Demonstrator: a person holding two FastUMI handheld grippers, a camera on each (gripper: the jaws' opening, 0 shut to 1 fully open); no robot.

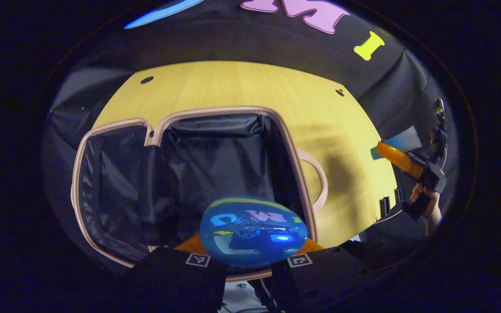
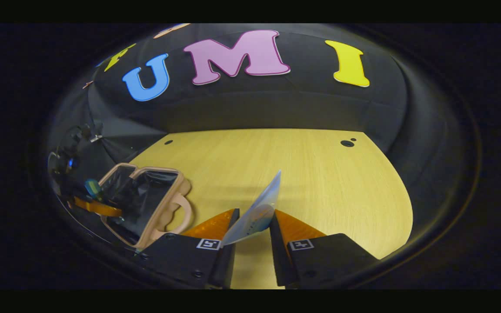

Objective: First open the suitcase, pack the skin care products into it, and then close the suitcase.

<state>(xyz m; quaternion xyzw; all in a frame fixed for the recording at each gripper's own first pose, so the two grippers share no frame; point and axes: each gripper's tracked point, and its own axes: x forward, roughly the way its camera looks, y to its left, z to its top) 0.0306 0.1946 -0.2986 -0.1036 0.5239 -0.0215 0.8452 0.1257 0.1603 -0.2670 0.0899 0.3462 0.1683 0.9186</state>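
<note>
- Between the left tongs (image 1: 252, 256) a glossy blue oval container (image 1: 254, 237) is clamped — both fingers are pressed against its rounded sides, and it is held just above the near edge of the open suitcase (image 1: 189, 182).
- Its shell is mirror-smooth and curved, so it is judged to be slippery and rigid, and probably light; a hold across the widest part, as now, is thought safest, since a pinch nearer either end could let it squirt out.
- Between the right tongs (image 2: 252, 230) a thin, pale blue flat sachet (image 2: 257, 213) is gripped by its lower edge, and it stands up tilted over the table (image 2: 320, 182), well apart from the suitcase (image 2: 146, 200).
- The sachet is judged to be soft, light and floppy; a hold on the edge is enough, though it may bend or swing when carried, and heavy squeezing of its filled middle is best avoided.
- The suitcase is laid open on the table, two dark-lined halves (image 1: 115, 182) framed by a pale rim, with its looped handle (image 1: 318, 182) on the side toward the right tongs (image 1: 400, 161).
- The lining is seen to be loose and crinkled, so a soft landing is expected for anything released into it.
- The packing step is judged to be under way — nothing can be made out inside either half yet.
</note>
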